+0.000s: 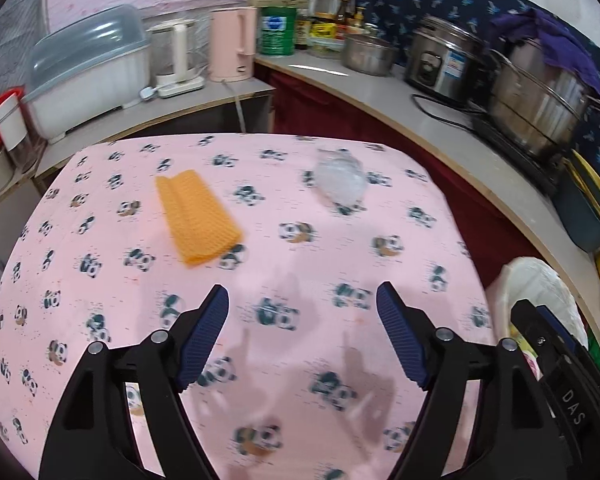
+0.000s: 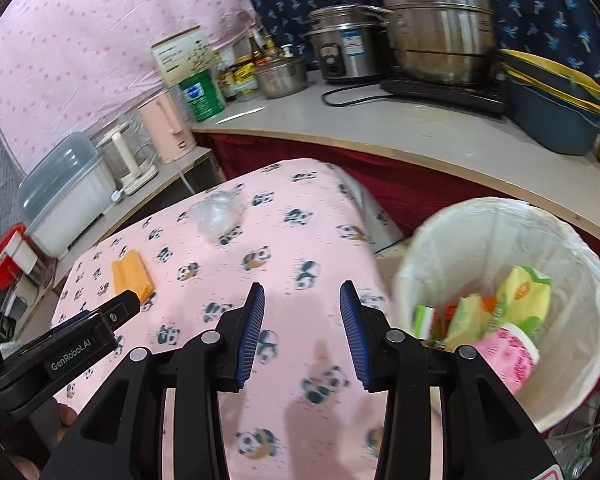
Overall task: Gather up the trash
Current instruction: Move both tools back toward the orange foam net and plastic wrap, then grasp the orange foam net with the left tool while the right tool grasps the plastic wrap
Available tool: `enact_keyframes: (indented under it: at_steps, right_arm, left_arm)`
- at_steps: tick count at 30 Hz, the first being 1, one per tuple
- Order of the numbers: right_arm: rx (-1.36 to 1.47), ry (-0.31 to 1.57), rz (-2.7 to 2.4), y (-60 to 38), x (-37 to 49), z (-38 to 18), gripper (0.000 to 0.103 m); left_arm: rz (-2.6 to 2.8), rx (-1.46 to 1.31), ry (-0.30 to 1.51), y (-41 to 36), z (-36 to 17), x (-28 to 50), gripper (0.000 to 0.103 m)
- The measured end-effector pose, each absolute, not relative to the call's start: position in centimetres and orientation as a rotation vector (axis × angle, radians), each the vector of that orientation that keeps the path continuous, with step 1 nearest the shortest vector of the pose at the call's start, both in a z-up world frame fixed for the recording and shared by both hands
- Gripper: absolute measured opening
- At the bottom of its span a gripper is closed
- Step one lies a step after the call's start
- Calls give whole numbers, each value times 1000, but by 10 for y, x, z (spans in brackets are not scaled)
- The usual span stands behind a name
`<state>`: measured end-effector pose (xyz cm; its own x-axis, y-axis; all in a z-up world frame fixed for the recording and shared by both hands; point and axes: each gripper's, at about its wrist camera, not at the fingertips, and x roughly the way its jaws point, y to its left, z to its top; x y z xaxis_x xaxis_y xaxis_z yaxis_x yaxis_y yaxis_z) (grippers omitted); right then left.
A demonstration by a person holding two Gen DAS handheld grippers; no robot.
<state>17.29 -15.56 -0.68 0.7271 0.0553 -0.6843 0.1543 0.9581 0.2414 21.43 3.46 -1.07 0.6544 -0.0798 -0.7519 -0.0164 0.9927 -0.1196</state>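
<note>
A crumpled clear plastic bag [image 1: 341,181] lies near the far edge of the table with the pink panda cloth [image 1: 100,208]; it also shows in the right wrist view [image 2: 217,215]. A folded orange cloth [image 1: 198,216] lies left of it, seen too in the right wrist view [image 2: 131,275]. A white-lined trash bin [image 2: 580,280] stands right of the table and holds green, yellow and pink wrappers [image 2: 500,320]; its rim shows in the left wrist view [image 1: 528,276]. My left gripper [image 1: 302,300] is open and empty over the table's near half. My right gripper [image 2: 302,296] is open and empty, near the table's right edge beside the bin.
A counter [image 2: 400,128] runs behind and to the right with steel pots [image 2: 440,20], a rice cooker [image 1: 440,60], a pink kettle [image 1: 234,44], a green can [image 1: 277,31] and a white lidded box [image 1: 88,76]. A blue basin [image 2: 556,116] sits at the counter's right end.
</note>
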Motion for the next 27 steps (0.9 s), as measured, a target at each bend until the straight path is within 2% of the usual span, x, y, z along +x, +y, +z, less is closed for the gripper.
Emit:
enact_keyframes:
  at_steps: [11, 13, 18, 27]
  right_arm:
    - [235, 800, 42, -93, 246, -21, 47]
    - [235, 805, 51, -86, 260, -25, 49]
    - [223, 820, 63, -70, 298, -32, 55]
    - [220, 859, 55, -58, 352, -55, 57]
  left_arm:
    - [78, -169, 894, 103, -37, 258, 74]
    - [89, -178, 902, 110, -41, 267, 79]
    - [113, -207, 916, 123, -51, 289, 83]
    - [124, -256, 962, 133, -71, 326, 84]
